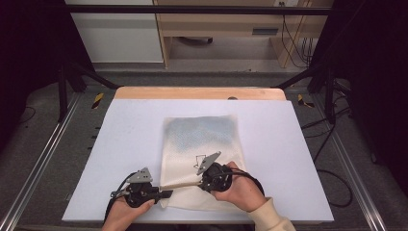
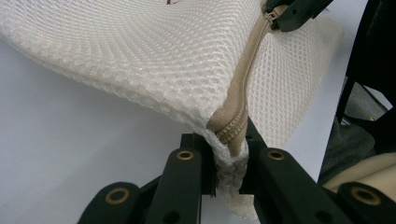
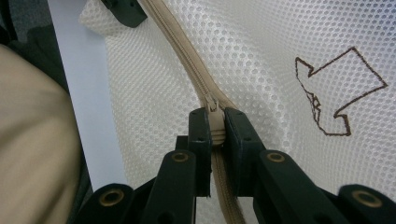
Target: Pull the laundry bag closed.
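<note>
A cream mesh bag (image 1: 202,139) lies on the white table (image 1: 130,134), its near edge lifted. A tan zipper (image 1: 180,184) runs along that edge. My left gripper (image 1: 166,194) is shut on the bag's near left corner, where the zipper (image 2: 245,79) ends between its jaws (image 2: 229,140). My right gripper (image 1: 201,182) is shut on the zipper pull (image 3: 213,105), a short way along the zipper from the left gripper (image 3: 123,9). A brown arrow outline (image 3: 334,93) is drawn on the mesh (image 3: 261,46). The right gripper (image 2: 289,11) shows far up the zipper in the left gripper view.
The table's far edge has a wooden strip (image 1: 199,92). Beyond it stand a wooden desk (image 1: 216,24) and a white cabinet (image 1: 118,33). Black frame posts (image 1: 62,82) and floor cables (image 1: 332,178) flank the table. White table surface lies on both sides of the bag.
</note>
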{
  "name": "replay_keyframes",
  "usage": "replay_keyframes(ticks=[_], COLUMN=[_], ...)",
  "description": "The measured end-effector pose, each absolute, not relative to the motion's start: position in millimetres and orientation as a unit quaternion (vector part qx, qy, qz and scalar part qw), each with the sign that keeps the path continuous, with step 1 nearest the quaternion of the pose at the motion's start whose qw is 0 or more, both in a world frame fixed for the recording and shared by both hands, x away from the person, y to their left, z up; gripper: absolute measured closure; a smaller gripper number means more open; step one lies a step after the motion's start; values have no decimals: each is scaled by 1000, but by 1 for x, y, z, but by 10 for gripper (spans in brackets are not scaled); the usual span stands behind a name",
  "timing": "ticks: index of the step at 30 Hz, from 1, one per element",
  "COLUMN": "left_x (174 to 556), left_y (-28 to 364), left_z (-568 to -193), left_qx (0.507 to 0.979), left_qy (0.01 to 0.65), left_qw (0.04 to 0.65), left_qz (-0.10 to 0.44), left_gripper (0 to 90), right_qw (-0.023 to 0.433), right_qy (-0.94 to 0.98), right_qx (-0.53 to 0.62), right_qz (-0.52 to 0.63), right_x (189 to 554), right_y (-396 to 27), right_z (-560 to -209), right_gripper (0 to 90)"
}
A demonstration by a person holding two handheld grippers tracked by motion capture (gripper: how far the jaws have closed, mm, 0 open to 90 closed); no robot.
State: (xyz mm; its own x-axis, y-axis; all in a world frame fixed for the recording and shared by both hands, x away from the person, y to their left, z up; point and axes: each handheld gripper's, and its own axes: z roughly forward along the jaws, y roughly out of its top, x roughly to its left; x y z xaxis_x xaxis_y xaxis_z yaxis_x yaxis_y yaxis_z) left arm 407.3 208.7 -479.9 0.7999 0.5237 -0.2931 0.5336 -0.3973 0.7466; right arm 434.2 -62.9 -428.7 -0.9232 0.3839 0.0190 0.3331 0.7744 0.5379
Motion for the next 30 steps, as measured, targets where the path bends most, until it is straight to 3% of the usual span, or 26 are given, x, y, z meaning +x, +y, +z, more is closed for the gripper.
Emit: replay_keyframes(ticks=[30], left_x=[405], left_y=[206], left_z=[-479], left_qx=[840], left_qy=[308], left_qw=[446], left_qz=[2], left_gripper=[823], right_qw=[49], right_qy=[939], right_qx=[195], right_qz=[278], right_x=[430], right_y=[-73], right_z=[-433], right_gripper=[819])
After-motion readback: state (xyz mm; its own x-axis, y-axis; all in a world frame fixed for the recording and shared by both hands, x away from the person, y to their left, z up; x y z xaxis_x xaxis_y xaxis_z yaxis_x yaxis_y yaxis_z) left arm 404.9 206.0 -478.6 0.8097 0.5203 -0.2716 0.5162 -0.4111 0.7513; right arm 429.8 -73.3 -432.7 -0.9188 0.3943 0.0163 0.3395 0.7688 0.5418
